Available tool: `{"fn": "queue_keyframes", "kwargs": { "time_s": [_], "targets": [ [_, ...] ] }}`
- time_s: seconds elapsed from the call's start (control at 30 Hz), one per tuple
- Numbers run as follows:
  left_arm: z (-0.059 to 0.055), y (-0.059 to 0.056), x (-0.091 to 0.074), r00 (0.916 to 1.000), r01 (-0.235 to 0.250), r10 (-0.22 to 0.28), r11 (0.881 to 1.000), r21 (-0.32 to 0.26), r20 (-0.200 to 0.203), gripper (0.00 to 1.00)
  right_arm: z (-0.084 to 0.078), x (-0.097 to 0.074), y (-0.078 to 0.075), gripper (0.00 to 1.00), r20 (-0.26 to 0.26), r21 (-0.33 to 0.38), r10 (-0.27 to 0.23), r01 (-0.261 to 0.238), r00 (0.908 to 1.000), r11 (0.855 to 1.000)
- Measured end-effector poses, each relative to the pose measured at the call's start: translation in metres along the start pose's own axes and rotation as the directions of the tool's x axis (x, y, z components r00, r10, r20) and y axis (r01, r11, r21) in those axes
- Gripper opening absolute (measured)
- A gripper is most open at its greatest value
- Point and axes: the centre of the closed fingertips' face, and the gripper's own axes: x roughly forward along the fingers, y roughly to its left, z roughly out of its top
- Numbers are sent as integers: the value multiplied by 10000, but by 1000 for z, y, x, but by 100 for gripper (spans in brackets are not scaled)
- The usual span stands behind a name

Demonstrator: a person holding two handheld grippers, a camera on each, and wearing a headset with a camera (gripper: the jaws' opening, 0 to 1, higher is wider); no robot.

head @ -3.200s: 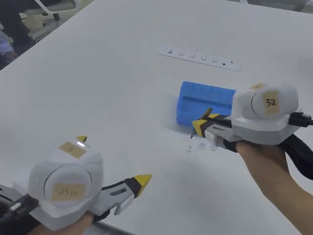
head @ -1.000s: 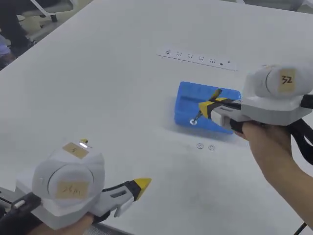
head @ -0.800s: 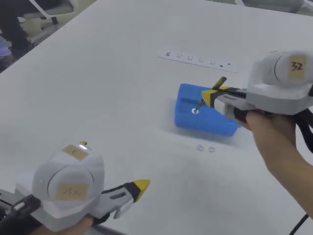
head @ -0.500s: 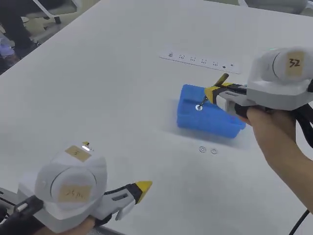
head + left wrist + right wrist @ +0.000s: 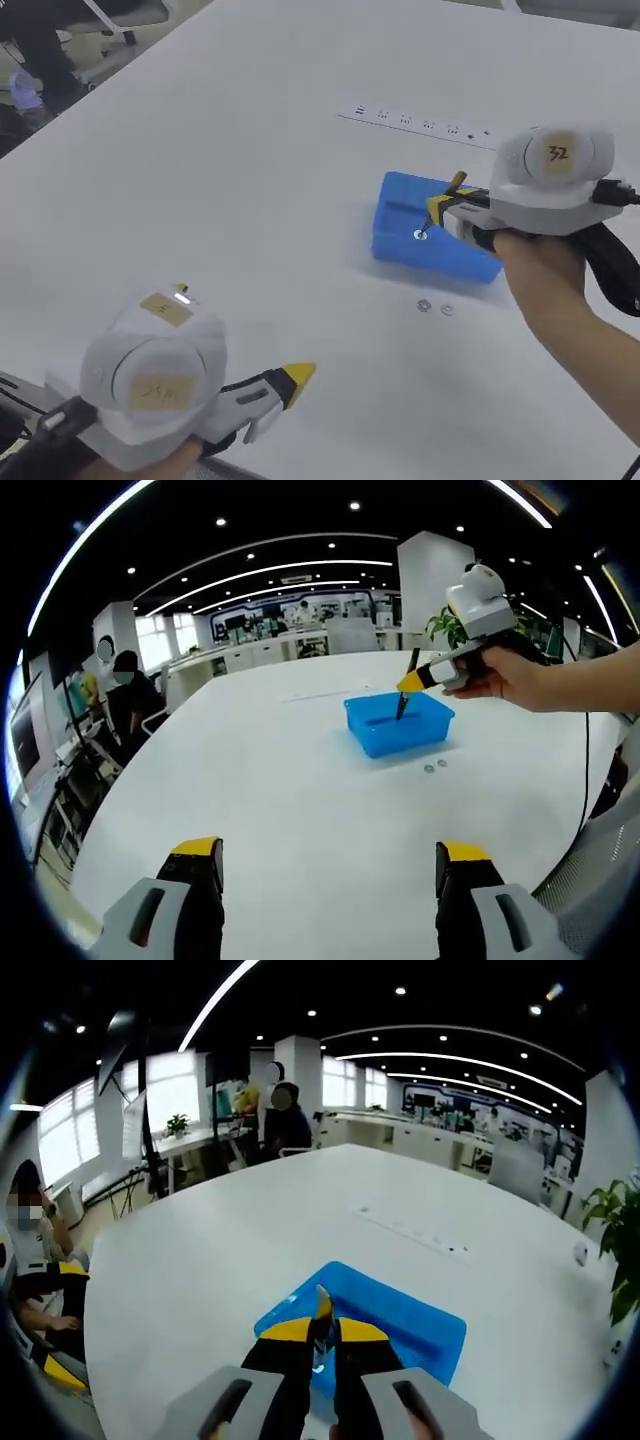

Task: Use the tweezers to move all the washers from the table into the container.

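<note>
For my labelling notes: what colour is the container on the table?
Plain blue. The container shows best in the head view.

Two washers (image 5: 424,306) near blue container (image 5: 440,265)

The tweezers (image 5: 428,224) are clamped in the right gripper (image 5: 445,203), a washer (image 5: 420,235) is seen at their tip over the blue container (image 5: 400,212), and two washers (image 5: 423,306) are lying on the table (image 5: 250,150) just beside it.

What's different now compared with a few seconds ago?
The right gripper, shut on the tweezers, lifted one washer off the table and carried it over the blue container. The other two washers lie where they were; the left gripper stayed open and idle.
</note>
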Motion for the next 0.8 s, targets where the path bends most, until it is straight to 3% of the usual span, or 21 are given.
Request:
{"fn": "queue_keyframes", "kwargs": {
  "time_s": [0.13, 0.53, 0.57, 0.8],
  "targets": [
    [2, 0, -1, 9999, 0, 1, 10000, -54, 125, 90, -9, 3, -4, 3, -257, -28, -76, 75, 9996, 10000],
    [0, -4, 0, 10000, 85, -84, 9998, 166, -40, 91, -32, 9, -8, 3, -762, 57, -104, 109, 9970, 9999],
    [-1, -4, 0, 9999, 85, -84, 9998, 175, -74, 91, -31, 9, -7, 3, -587, 76, -93, 98, 9982, 9999],
    [-3, -5, 1, 9998, 104, -100, 9996, 253, -158, 91, -31, 8, -8, 3, -610, 68, -138, 142, 9980, 9999]
  ]
}}
